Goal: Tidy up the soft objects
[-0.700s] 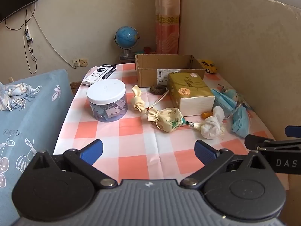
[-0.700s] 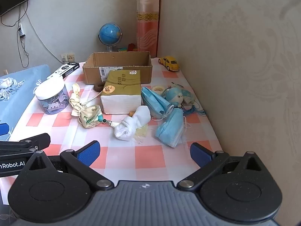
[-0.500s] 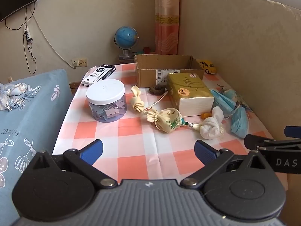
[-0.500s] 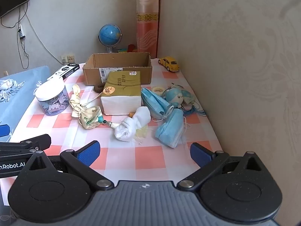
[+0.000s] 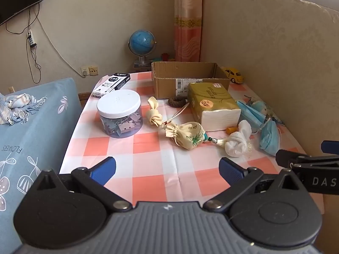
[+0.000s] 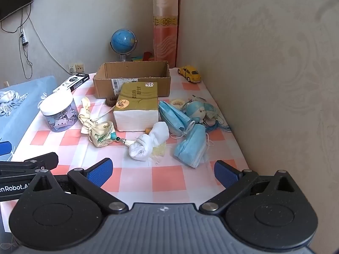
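Nothing moved, both grippers wide apart, left gripper (image 5: 167, 170), right gripper (image 6: 163, 171), empty.

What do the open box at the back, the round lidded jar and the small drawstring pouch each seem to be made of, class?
Box: brown corrugated cardboard, matte, with raw edges and a printed label.
Jar: probably clear, tinted plastic with an opaque white lid; the clips inside show through.
Pouch: cream woven cloth, soft and wrinkled, gathered at the neck, with a green plant motif.
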Action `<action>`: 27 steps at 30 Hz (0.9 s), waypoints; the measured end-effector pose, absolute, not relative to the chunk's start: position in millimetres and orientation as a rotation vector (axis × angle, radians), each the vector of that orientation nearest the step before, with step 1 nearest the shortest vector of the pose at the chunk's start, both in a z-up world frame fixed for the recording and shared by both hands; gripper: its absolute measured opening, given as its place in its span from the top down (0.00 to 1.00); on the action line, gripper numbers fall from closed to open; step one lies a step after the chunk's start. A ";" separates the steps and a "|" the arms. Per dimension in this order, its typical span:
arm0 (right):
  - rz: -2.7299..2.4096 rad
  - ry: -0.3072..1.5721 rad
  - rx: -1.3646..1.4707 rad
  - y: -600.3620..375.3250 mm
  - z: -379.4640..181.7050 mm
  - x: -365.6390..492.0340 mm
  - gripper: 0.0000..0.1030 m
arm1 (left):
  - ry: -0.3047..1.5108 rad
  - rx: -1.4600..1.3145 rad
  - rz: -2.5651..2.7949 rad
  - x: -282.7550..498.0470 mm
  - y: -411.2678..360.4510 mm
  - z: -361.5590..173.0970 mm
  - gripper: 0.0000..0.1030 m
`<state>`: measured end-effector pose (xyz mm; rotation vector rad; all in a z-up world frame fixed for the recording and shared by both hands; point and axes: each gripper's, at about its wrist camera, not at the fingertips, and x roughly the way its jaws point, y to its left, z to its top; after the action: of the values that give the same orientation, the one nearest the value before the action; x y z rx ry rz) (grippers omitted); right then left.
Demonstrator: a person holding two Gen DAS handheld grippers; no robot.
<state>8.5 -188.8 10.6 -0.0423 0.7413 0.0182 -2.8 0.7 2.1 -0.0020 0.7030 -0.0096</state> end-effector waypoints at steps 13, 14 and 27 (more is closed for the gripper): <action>0.015 0.731 -0.046 -188.6 13.1 4.6 0.00 | 0.703 -0.003 -0.008 -1.9 0.7 2.5 0.00; 0.015 0.731 -0.045 -188.9 13.1 4.5 0.00 | 0.704 -0.003 -0.007 -2.0 0.8 2.5 0.00; 0.017 0.724 -0.042 -188.6 14.2 2.7 0.00 | 0.702 -0.003 -0.006 -1.8 1.0 3.8 0.00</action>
<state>2.7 -188.6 14.2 -0.0419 0.7235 0.0168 -1.8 1.0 3.8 -0.0031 0.7020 -0.0056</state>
